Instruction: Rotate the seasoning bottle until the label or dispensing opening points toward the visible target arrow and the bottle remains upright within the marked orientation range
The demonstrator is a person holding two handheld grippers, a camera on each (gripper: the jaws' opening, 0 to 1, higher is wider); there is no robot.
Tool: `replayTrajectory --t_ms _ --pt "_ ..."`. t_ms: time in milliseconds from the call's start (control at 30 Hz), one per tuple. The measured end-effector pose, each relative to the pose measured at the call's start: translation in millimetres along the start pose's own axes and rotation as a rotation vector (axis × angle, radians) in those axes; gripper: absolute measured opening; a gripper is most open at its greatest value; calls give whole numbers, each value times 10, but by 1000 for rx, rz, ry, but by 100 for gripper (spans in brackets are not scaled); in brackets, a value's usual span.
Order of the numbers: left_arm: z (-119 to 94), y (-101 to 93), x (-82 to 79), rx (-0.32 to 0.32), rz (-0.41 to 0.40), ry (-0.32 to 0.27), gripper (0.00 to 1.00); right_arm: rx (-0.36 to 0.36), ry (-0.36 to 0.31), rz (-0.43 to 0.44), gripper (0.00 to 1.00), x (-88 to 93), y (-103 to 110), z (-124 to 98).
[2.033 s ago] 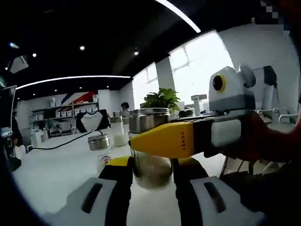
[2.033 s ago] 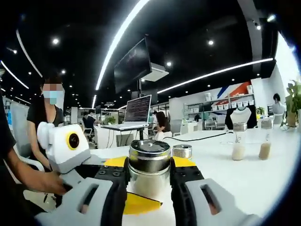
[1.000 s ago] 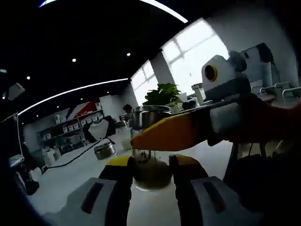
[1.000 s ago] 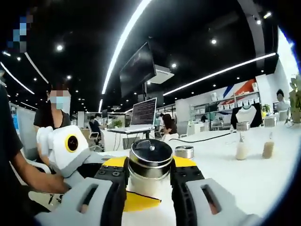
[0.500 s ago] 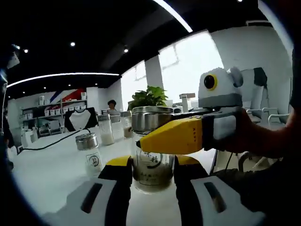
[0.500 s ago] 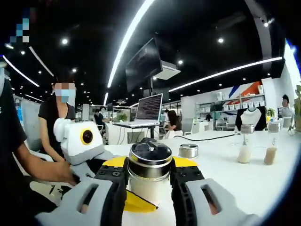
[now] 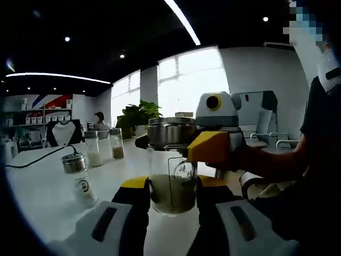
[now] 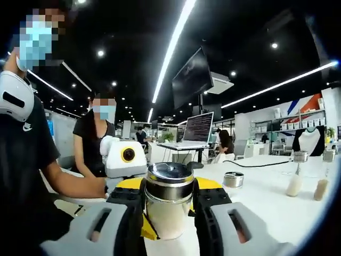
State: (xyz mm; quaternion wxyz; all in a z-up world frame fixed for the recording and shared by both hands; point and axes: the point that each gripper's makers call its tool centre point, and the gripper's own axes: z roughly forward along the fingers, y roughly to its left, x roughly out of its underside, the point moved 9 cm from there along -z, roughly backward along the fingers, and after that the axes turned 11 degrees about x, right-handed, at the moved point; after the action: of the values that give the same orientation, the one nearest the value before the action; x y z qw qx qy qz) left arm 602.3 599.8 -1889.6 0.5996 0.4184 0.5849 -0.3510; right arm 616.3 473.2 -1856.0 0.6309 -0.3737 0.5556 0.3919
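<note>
The seasoning bottle (image 7: pixel 170 162) is a glass jar with a steel lid and greenish contents, standing upright on the white table (image 7: pixel 48 197). Its label shows on the jar's right side in the left gripper view. My left gripper (image 7: pixel 171 188) is shut on the jar's lower body, a yellow pad on each side. My right gripper (image 7: pixel 176 145) comes in from the right and is shut on the neck just under the lid. In the right gripper view the bottle (image 8: pixel 168 213) sits between the right gripper's (image 8: pixel 169 189) pads, and the left gripper (image 8: pixel 149 226) holds it lower down.
A small labelled shaker (image 7: pixel 80 178) stands left of the jar, two more bottles (image 7: pixel 101 146) and a plant (image 7: pixel 137 114) farther back. The right gripper view has a tin (image 8: pixel 233 179), two bottles (image 8: pixel 294 173) at right, a laptop (image 8: pixel 196 132) and people in black at left.
Both cameras have swung around the bottle, so the background has shifted. The label has gone from facing the left camera to the jar's right side. Both grippers stay shut on it.
</note>
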Motion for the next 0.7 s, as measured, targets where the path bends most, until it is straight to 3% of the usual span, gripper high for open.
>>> replayTrajectory --t_ms 133,267,467,700 --pt "28 25 48 -135 47 37 35 127 20 91 34 62 -18 82" --pt "22 73 104 -249 8 27 35 250 40 124 33 109 -16 162" --pt "-33 92 106 -394 67 22 35 304 44 77 32 86 42 254" --pt "-45 88 137 -452 52 20 35 333 60 68 31 89 44 291"
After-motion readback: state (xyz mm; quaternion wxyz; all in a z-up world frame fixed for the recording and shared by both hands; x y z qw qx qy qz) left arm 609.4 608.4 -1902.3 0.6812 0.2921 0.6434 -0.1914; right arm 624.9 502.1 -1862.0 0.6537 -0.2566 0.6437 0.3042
